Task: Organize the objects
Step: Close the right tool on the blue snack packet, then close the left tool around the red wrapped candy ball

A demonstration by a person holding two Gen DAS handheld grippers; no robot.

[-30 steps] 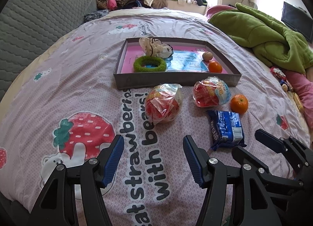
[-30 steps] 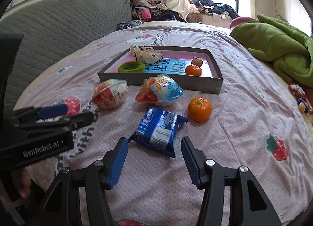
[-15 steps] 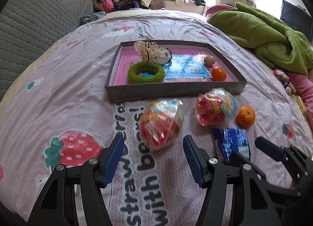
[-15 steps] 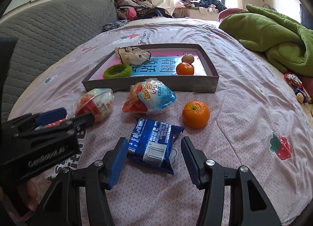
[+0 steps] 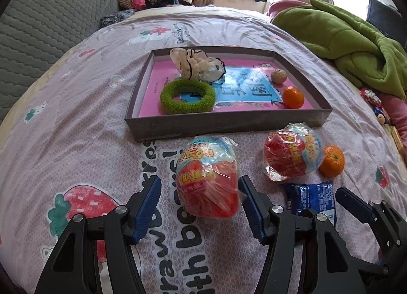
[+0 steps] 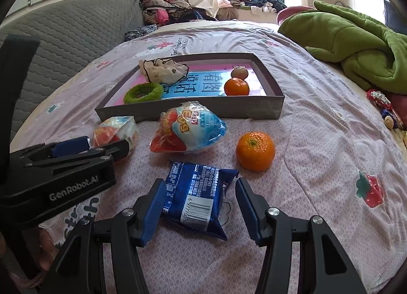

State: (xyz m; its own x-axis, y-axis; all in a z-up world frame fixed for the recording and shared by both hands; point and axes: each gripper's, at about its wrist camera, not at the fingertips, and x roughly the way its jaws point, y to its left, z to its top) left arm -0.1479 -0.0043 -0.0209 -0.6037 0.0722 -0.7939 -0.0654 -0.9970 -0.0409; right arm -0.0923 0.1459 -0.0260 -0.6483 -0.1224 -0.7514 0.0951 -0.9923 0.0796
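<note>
While both grippers hover low over the pink strawberry-print bedsheet (image 5: 76, 121), each has a packet framed between its blue pads. The left gripper (image 5: 199, 205) stands with its jaws apart, and the red-and-blue wrapped snack egg (image 5: 207, 179) lies between the fingertips; whether its right side brushes the right pad cannot be told, but a strip of sheet shows between it and the left pad. The right gripper (image 6: 198, 206) also has its jaws apart around the blue biscuit packet (image 6: 197, 194), barcode up — the left pad sits just beside or against the wrapper's edge, while the right pad stands clear of it. Neither packet is lifted; both rest on the sheet.

Just beyond the biscuit packet lies a second wrapped snack egg (image 6: 189, 128), and to its right a loose mandarin (image 6: 255, 151), apart from both. Behind these sits the shallow grey box tray (image 6: 190, 109) with its pink and blue printed floor. Inside it are a green fuzzy ring (image 6: 143, 93) at the near left, a crumpled white pouch with black cord (image 6: 162, 71) behind that, and at the right a second mandarin (image 6: 236, 87) touching a small brown fruit (image 6: 239, 73) — possibly a nut. A green blanket (image 6: 351, 37) is heaped at the far right.
</note>
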